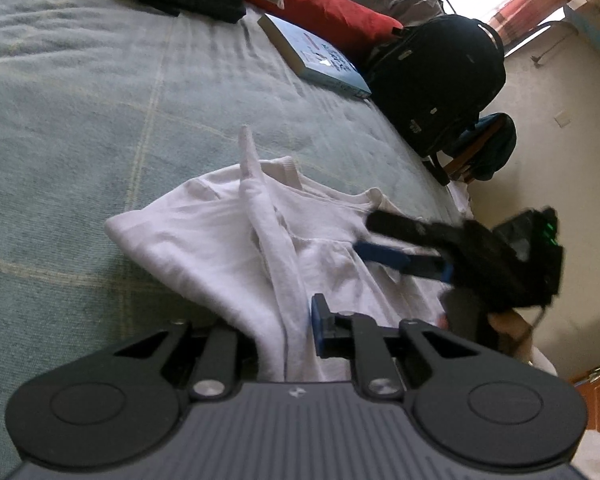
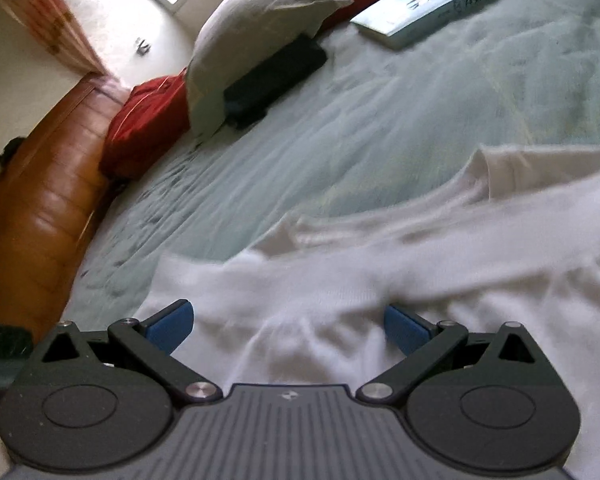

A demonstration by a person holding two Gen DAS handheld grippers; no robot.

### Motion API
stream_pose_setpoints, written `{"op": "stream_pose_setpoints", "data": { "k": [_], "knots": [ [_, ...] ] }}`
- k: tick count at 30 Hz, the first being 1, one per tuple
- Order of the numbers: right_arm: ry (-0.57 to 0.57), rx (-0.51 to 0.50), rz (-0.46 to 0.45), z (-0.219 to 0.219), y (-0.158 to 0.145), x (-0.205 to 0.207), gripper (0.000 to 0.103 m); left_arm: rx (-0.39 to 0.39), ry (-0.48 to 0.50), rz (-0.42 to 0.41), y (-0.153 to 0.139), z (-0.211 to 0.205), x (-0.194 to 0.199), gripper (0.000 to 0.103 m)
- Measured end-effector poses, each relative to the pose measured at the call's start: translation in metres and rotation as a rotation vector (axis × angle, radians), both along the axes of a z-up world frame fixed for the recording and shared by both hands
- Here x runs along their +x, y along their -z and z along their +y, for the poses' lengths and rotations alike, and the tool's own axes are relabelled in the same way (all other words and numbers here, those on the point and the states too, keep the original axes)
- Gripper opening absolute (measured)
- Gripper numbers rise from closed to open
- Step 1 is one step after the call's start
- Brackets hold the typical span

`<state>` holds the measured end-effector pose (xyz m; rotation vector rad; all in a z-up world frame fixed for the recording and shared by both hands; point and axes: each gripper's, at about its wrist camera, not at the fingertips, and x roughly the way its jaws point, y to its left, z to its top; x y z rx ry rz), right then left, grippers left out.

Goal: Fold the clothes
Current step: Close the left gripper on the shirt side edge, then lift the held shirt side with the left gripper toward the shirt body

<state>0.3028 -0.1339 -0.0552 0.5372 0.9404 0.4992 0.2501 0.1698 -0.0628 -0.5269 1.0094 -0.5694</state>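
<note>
Left wrist view: left claw (image 1: 288,328) clenched on white shirt (image 1: 204,240)
Right claw (image 2: 286,326): released, above the shirt
Bed (image 1: 80,100): shirt on it

Soft white cloth garment (image 1: 228,248), matt

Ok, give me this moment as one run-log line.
left hand-held gripper: shut on white shirt, fold lifted | right hand-held gripper: open over shirt, holding nothing | surface: green bedspread
</note>
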Motion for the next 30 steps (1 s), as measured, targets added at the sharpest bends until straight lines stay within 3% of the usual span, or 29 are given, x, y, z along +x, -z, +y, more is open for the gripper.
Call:
{"op": "stream_pose_setpoints", "data": {
  "k": [5, 12, 18, 22, 26, 30],
  "knots": [
    [0.02, -0.002, -0.006, -0.003, -0.008, 0.004, 0.103, 0.007, 0.001, -0.005, -0.002, -0.001, -0.001, 0.014],
    [-0.01, -0.01, 0.015, -0.006, -0.032, -0.056, 0.103, 0.031, -0.018, 0.002, -0.005, -0.006, -0.005, 0.014],
    [-0.012, -0.058, 0.083, -0.001, -0.01, -0.099, 0.103, 0.062, -0.034, 0.013, -0.006, -0.011, -0.005, 0.014],
    [0.0, -0.038, 0.087, -0.007, -0.017, -0.121, 0.103, 0.091, -0.038, 0.011, -0.009, -0.016, -0.006, 0.014],
    [-0.013, -0.03, 0.157, -0.008, -0.001, -0.131, 0.103, 0.108, -0.036, 0.009, -0.012, -0.02, -0.005, 0.014],
    [-0.012, -0.01, 0.139, -0.019, -0.009, -0.143, 0.103, 0.131, -0.033, 0.005, -0.018, -0.026, -0.007, 0.014]
  ]
}}
